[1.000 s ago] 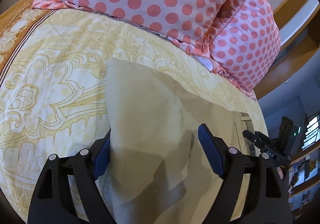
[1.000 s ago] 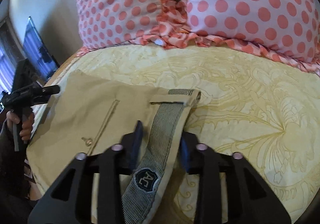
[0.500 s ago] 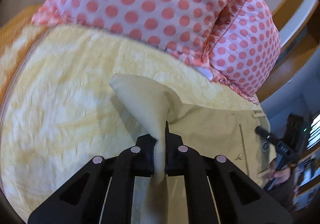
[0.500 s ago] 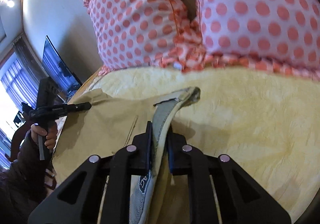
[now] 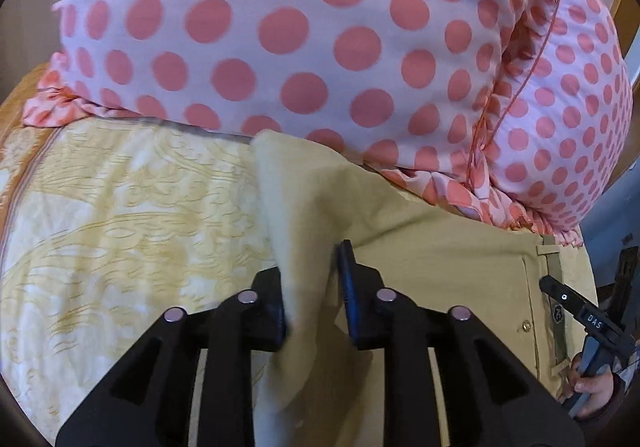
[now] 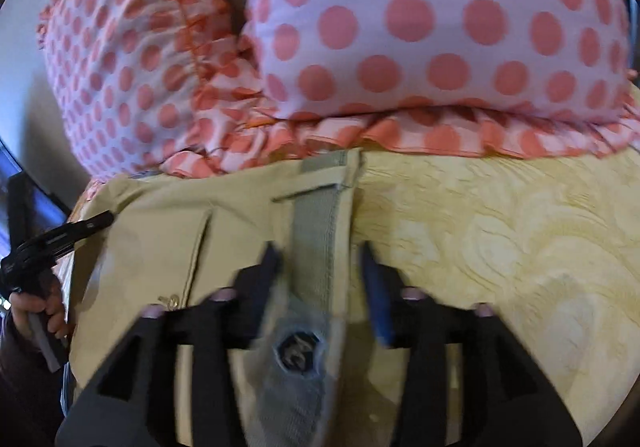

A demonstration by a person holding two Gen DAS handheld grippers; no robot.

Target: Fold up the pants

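khaki cloth fills the near middle of both views: the pants (image 5: 440, 271) lie on a yellow patterned bedspread (image 5: 120, 231), their far edge close under two pink polka-dot pillows (image 5: 320, 31).

in the left wrist view, the left gripper (image 5: 312, 303) has its jaws parted, with a raised fold of the pants standing between them. the fold rests against the left finger, whose tip is hidden behind the cloth; a gap shows before the blue pad of the right finger. to the far right, the right gripper (image 5: 576, 311) lies over the waistband, only its tip and a few of the person's knuckles showing, the rest cut off by the lens edge.

in the right wrist view, the left gripper (image 6: 60, 239) appears at the left edge, held in a hand and partly out of frame. the right gripper (image 6: 320, 279) is motion-blurred; its jaws stand apart on either side of the grey-green waistband (image 6: 316, 231), with visible space at both fingers. a dark round label (image 6: 296, 351) on the band is too smeared to read. the pants' near end is hidden under the gripper bodies.
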